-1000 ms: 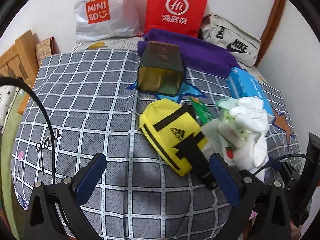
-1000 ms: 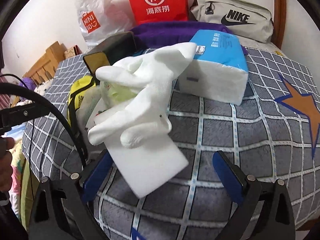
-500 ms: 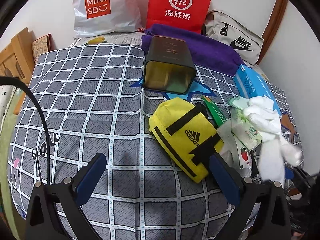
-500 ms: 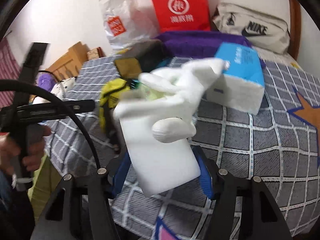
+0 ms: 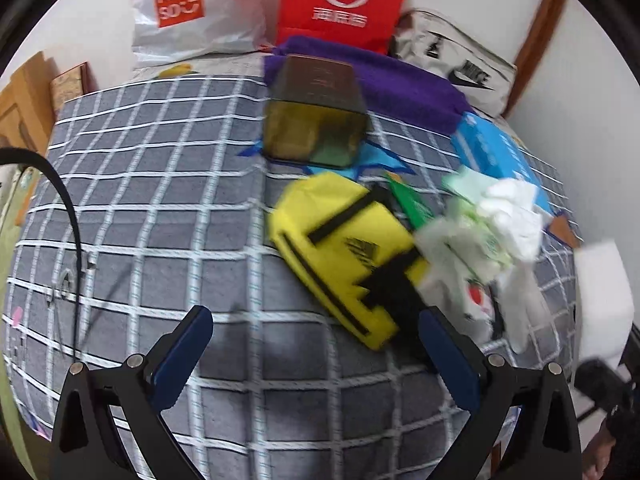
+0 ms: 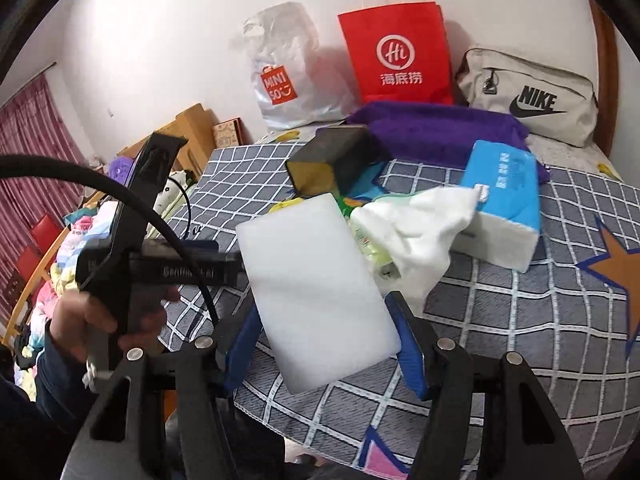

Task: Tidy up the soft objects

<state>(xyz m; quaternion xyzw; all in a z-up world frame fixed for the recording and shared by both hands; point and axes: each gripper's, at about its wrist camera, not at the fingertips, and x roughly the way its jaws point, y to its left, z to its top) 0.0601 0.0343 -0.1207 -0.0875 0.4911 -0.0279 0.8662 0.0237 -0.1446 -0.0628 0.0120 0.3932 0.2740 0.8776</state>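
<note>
My right gripper [image 6: 324, 320] is shut on a white foam sponge [image 6: 316, 284] and holds it tilted above the checked bedspread [image 6: 520, 312]. The same sponge [image 5: 604, 300] shows at the right edge of the left wrist view. A white glove [image 6: 424, 232] lies behind it on a wet-wipes packet [image 5: 460, 248], beside a blue tissue pack [image 6: 504, 196]. My left gripper [image 5: 316, 322] hangs open over the bed, with a yellow Adidas pouch [image 5: 340, 240] just beyond its right finger and nothing between its pads.
A dark tin box [image 5: 316, 120] lies on its side mid-bed, with a purple towel [image 5: 400, 80] behind it. A red paper bag [image 6: 396, 52], a Miniso plastic bag [image 6: 288, 72] and a beige Nike bag [image 6: 532, 96] line the wall. A hand [image 6: 80, 320] grips the left tool.
My right gripper closed on the white sponge and lifted it off the bed. The white glove slid off the sponge onto the pile. The left gripper stayed about where it was.
</note>
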